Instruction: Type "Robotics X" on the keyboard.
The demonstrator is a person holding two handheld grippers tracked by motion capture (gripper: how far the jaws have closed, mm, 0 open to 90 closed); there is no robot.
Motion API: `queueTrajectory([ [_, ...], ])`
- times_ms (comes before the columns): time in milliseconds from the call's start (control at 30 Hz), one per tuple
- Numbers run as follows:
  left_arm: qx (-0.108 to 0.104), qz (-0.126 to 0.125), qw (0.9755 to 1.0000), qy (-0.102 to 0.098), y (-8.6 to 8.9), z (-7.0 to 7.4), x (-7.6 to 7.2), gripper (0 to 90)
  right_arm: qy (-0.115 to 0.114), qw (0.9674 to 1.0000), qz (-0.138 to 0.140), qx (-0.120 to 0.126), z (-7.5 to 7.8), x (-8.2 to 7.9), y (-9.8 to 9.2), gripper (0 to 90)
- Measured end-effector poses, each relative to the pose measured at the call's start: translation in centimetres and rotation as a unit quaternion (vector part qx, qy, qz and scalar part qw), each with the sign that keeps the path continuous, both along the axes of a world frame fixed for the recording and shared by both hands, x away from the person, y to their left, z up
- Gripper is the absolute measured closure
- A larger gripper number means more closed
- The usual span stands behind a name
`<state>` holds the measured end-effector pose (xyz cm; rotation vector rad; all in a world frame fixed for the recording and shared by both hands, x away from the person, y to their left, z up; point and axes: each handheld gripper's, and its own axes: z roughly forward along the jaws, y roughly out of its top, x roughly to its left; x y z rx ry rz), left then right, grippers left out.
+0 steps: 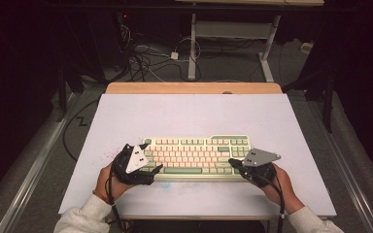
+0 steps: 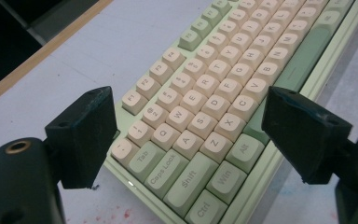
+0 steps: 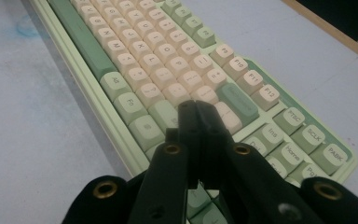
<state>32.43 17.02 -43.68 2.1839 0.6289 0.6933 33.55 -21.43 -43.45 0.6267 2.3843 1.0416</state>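
Observation:
A pale green keyboard (image 1: 194, 155) with cream and green keys lies near the front of the white table top (image 1: 189, 111). My left gripper (image 1: 149, 162) is at its left end, open. In the left gripper view the two jaws stand wide apart over that end of the keyboard (image 2: 205, 93), one by the back edge near the top-row keys, one by the front edge near Alt; nothing is pinched. My right gripper (image 1: 232, 162) is at the right end, shut, with nothing between its jaws. Its joined tips (image 3: 198, 107) hover over the keys left of the navigation block on the keyboard (image 3: 158, 60).
The table's wooden back edge (image 1: 194, 88) lies beyond the white top. Behind it on the floor are loose cables (image 1: 145, 53) and the legs of another table (image 1: 193, 48). Red specks (image 2: 116, 215) and a blue smudge (image 3: 25, 25) mark the white top.

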Motion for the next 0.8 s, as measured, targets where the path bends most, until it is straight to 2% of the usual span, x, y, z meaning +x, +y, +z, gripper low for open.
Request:
queueTrajectory([
  [800,0.009,0.005,0.9999,0.001,1.0,-0.4,-0.3,17.4,0.032,0.9993,0.0,-0.022,-1.1,1.4,0.7,90.0],
])
